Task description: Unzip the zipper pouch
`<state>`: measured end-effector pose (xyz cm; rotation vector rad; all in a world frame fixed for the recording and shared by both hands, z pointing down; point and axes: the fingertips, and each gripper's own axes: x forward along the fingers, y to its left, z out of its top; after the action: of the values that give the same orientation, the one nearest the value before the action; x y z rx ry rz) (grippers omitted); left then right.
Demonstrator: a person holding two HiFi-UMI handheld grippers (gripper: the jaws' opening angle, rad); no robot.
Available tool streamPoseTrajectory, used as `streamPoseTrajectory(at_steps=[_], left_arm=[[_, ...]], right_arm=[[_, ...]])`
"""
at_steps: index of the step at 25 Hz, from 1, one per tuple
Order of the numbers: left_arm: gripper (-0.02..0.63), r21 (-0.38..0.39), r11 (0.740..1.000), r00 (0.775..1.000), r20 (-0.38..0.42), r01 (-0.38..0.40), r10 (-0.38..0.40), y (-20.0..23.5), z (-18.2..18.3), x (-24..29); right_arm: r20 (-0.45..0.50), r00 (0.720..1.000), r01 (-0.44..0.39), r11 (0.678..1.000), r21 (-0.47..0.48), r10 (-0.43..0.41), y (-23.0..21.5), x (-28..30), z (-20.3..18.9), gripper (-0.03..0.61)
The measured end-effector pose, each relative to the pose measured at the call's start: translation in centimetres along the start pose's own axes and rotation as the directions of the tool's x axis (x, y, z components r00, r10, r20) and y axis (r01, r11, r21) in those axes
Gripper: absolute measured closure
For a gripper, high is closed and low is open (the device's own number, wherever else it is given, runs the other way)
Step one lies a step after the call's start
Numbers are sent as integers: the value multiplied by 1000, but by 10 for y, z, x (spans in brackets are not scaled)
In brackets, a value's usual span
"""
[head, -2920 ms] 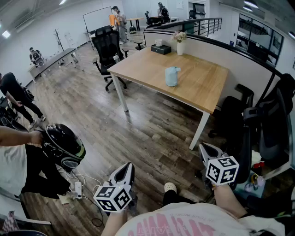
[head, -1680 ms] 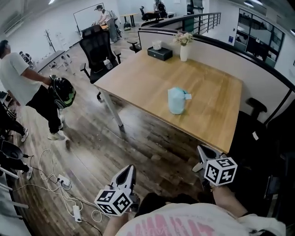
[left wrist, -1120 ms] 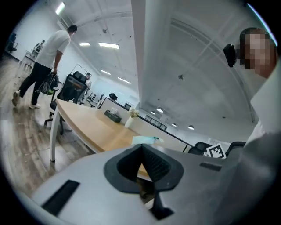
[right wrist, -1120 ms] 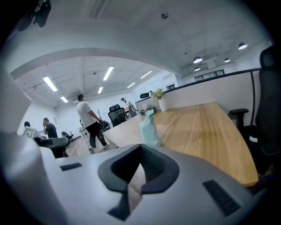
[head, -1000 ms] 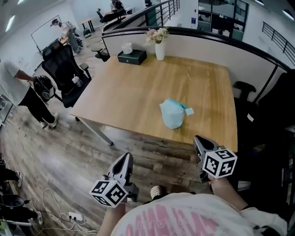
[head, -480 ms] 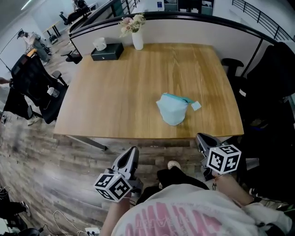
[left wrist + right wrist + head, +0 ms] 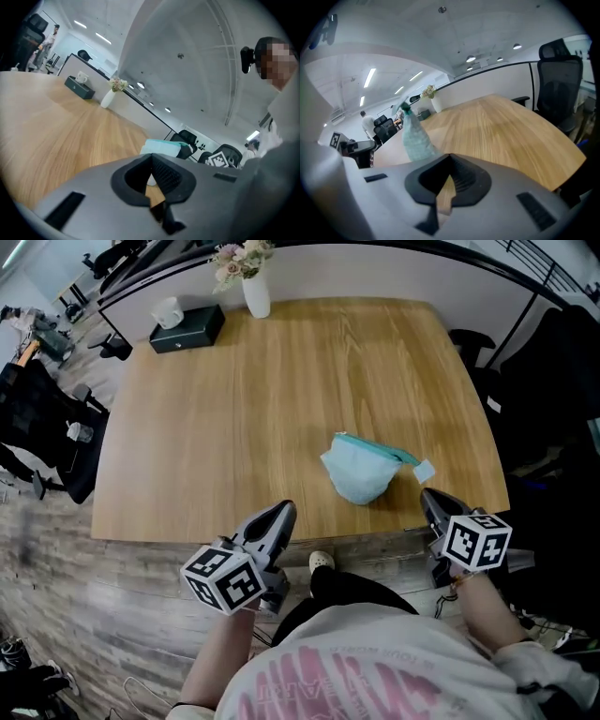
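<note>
A light blue zipper pouch (image 7: pixel 361 474) lies on the wooden table (image 7: pixel 225 427) close to its near edge, its teal zipper edge (image 7: pixel 377 448) turned away and a small tag (image 7: pixel 424 471) at its right end. My left gripper (image 7: pixel 281 513) hovers at the table's near edge, left of the pouch, shut and holding nothing. At the pouch's right end, close to the tag, my right gripper (image 7: pixel 429 499) is also shut and holds nothing. The left gripper view shows the pouch (image 7: pixel 161 147) just beyond the shut left gripper (image 7: pixel 151 156). The right gripper view has the pouch (image 7: pixel 415 137) left of the shut right gripper (image 7: pixel 450 157).
A black tissue box (image 7: pixel 187 326) and a white vase of flowers (image 7: pixel 254 294) stand at the table's far edge. Black office chairs (image 7: pixel 42 432) stand left of the table, and a dark chair (image 7: pixel 558 362) on the right. A low partition wall runs behind the table.
The person has walked up to the table, so the pouch now lies just ahead of both grippers. Both grippers stayed shut and now reach the table's near edge.
</note>
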<state>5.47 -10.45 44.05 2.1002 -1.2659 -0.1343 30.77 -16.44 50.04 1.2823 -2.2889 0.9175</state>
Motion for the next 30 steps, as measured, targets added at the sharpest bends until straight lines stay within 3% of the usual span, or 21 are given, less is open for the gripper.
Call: streamPoseTrajectory(at_steps=[4, 6, 7, 9, 12, 16, 19, 20, 21, 24, 28, 30], left_arm=[[611, 96, 993, 997, -35, 67, -64, 20, 30, 35], [588, 76, 983, 983, -94, 167, -160, 25, 34, 55], [528, 34, 970, 962, -140, 242, -235, 23, 32, 66], [327, -52, 924, 892, -245, 380, -381, 17, 26, 86], [281, -160, 860, 780, -365, 485, -508, 16, 17, 116], [197, -359, 753, 615, -435, 552, -658, 13, 9, 149], [207, -394, 715, 533, -482, 577, -696, 7, -2, 158], [221, -385, 707, 515, -494, 593, -701, 3, -5, 160], [260, -371, 702, 511, -495, 608, -703, -2, -6, 162], [447, -321, 703, 555, -444, 634, -703, -13, 6, 165], [532, -203, 703, 585, -425, 682, -691, -30, 22, 157], [567, -107, 708, 620, -404, 698, -672, -39, 34, 151]], right_arm=[[70, 996, 60, 997, 55, -63, -25, 25, 42, 580], [95, 992, 80, 993, 86, -88, -36, 33, 58, 580], [106, 989, 89, 991, 101, -100, -41, 35, 63, 580], [124, 984, 108, 985, 131, -124, -49, 37, 70, 580], [138, 978, 130, 978, 165, -153, -59, 37, 74, 580], [151, 965, 178, 960, 214, -212, -74, 25, 67, 580], [178, 949, 211, 943, 257, -261, -80, 12, 62, 580], [188, 942, 224, 936, 271, -280, -83, 6, 61, 580], [197, 934, 236, 929, 284, -298, -85, -1, 61, 580], [223, 915, 259, 912, 318, -338, -86, -21, 61, 580], [278, 892, 252, 903, 347, -356, -71, -40, 72, 580], [327, 881, 222, 909, 352, -342, -55, -51, 84, 580]])
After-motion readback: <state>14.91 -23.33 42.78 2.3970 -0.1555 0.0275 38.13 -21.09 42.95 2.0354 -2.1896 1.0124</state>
